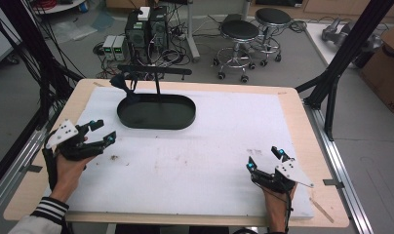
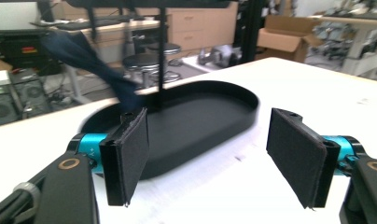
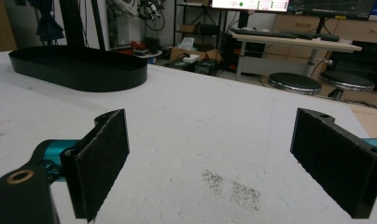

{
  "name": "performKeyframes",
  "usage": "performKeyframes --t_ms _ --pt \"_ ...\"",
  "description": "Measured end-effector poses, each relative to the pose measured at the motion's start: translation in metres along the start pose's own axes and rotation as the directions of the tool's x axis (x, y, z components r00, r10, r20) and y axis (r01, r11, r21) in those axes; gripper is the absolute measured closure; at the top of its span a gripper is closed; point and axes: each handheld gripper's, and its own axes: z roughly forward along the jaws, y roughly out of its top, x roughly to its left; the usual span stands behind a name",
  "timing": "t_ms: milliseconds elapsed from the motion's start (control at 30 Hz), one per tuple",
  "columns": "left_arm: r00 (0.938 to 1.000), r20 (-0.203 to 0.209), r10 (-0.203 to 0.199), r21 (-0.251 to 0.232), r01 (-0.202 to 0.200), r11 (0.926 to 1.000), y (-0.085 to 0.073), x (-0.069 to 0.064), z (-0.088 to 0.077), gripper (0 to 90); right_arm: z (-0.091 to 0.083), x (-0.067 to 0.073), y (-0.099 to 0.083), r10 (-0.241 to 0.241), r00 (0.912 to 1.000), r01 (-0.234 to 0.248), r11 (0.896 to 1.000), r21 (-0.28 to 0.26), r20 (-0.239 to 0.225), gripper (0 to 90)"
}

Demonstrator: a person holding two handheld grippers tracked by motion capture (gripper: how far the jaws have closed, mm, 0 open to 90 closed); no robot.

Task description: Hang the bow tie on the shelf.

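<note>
The left tool (image 1: 98,132) hovers at 9 o'clock on the table, its two black padded jaws spread wide with nothing between them; the right tool (image 1: 264,159) waits at 4 o'clock, jaws likewise parted and empty. In the left gripper view, the left tool's (image 2: 206,154) jaws aim straight at the black oval metal tray (image 2: 233,122) with its slim upright post, and at the dark blue cloth (image 2: 84,56) hanging from the stand's black crossbar (image 1: 156,71) and trailing down to the tray's left end. From above, that cloth (image 1: 124,85) sits at about 11 o'clock, near the left tool and well apart from the right one.

The likely step is a reach for the cloth. It would go best with the left tool coming in level from 8 o'clock, jaws kept wide, closing on the hanging fabric above the tray rim rather than against the post (image 1: 157,87).

Open room is generous: the white foam-covered table (image 1: 224,141) lies bare between the tools and the tray (image 1: 185,117), with only faint smudges. The edges to mind are the tray's raised wall, the crossbar overhead and the table's left side, close behind the left hand (image 1: 68,168). In the right gripper view, the right tool (image 3: 210,163) faces bare table, the tray (image 3: 107,77) far off at 11 o'clock.
</note>
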Motion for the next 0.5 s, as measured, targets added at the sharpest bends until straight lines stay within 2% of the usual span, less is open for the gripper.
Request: performKeyframes --t_ms 67,167,300,367,433,500 --pt "0.9988 0.033 -0.037 -0.025 0.037 0.999 -0.01 -0.005 -0.007 28.1 0.0 -0.001 0.0 0.001 1.0 -0.001 1.0 -0.005 0.0 10.5" --pt "0.9984 0.045 -0.034 -0.057 0.037 0.9977 -0.023 -0.012 -0.015 27.6 0.0 -0.001 0.0 0.005 1.0 -0.005 1.0 -0.006 -0.002 10.5" --pt "0.999 0.033 -0.029 -0.085 0.032 0.9959 -0.038 -0.017 -0.021 27.8 0.0 -0.001 0.0 0.004 1.0 -0.004 1.0 -0.005 -0.002 10.5" --pt "0.9999 0.013 -0.001 -0.094 0.002 0.9956 -0.047 -0.022 -0.023 28.0 -0.001 -0.001 0.0 0.01 1.0 -0.01 1.0 -0.007 -0.003 10.5" --pt "0.9995 0.0 0.031 -0.121 -0.031 0.9922 -0.047 -0.025 -0.025 28.6 -0.001 -0.001 0.0 0.001 1.0 -0.001 1.0 -0.011 -0.001 10.5" --pt "0.999 -0.001 0.044 -0.111 -0.043 0.9929 -0.047 -0.025 -0.023 27.7 -0.001 -0.001 -0.001 0.0 1.0 0.0 1.0 -0.014 0.0 10.5"
